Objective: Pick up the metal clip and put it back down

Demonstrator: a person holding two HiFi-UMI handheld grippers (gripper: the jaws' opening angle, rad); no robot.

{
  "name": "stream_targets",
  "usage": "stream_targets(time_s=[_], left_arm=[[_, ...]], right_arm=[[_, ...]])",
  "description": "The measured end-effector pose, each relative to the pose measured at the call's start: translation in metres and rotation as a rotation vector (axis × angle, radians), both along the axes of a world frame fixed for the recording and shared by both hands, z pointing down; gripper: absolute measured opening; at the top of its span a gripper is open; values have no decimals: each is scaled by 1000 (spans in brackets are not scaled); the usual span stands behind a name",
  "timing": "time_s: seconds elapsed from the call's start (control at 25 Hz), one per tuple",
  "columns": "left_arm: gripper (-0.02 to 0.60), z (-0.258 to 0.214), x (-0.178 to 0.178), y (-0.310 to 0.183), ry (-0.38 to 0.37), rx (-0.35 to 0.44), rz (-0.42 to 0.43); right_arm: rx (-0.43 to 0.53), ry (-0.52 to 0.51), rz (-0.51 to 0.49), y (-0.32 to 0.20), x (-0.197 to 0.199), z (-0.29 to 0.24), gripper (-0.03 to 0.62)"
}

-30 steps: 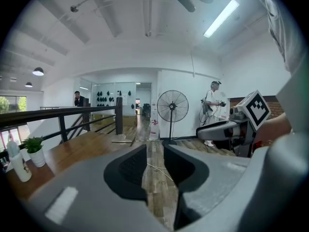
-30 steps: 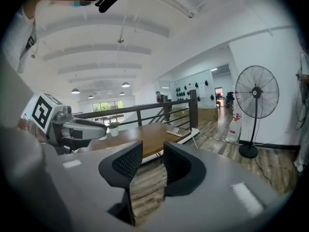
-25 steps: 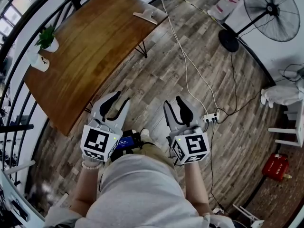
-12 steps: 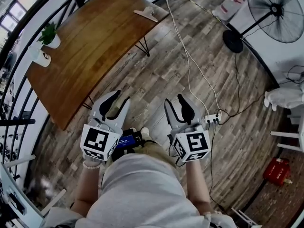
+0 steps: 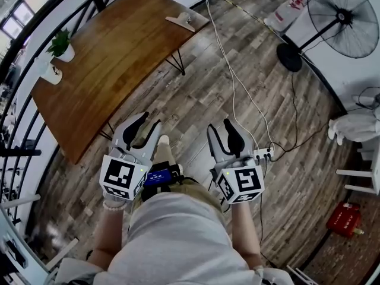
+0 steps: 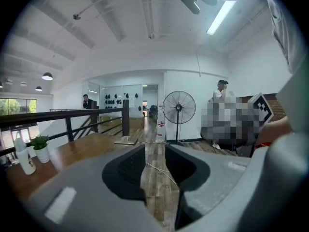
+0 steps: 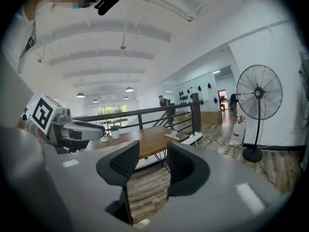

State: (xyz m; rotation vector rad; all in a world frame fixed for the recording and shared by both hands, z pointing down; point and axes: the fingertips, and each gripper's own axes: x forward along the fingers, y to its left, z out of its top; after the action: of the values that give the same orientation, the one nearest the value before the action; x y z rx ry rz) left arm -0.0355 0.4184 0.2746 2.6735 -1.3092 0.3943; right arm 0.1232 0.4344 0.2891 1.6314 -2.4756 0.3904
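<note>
The metal clip [image 5: 181,21] is a pale flat piece on the far end of the wooden table [image 5: 119,58]. It is small in the left gripper view [image 6: 126,140] and the right gripper view [image 7: 176,135]. Both grippers hang over the plank floor, well short of the table's near corner. My left gripper [image 5: 143,125] is open with only floor in the gap [image 6: 155,151]. My right gripper [image 5: 223,129] is open too; its jaws have just been opening, and nothing lies between them [image 7: 152,156].
A potted plant [image 5: 59,46] and a white bottle [image 5: 50,76] stand on the table's left side by a black railing [image 5: 18,117]. A white cable [image 5: 234,82] runs to a power strip [image 5: 264,153]. A standing fan [image 5: 341,19] is at the right.
A shoe has stepped forward between the two grippers and the floor has slid slightly beneath me. Both grippers keep nearly the same place and pose in the head view.
</note>
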Motion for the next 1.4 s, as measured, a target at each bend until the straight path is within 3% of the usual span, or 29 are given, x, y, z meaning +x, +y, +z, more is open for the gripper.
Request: stream_targets(time_s=[0.48, 1.12, 1.4], left_arm=[[120, 8, -2, -62, -5, 12, 23], [120, 5, 0, -217, -44, 23, 82], [120, 8, -24, -290, -31, -12, 32]], right_arm=[[-16, 24, 21, -54, -4, 11, 192], [-50, 26, 84, -193, -2, 11, 187], [-66, 37, 73, -260, -15, 11, 187]])
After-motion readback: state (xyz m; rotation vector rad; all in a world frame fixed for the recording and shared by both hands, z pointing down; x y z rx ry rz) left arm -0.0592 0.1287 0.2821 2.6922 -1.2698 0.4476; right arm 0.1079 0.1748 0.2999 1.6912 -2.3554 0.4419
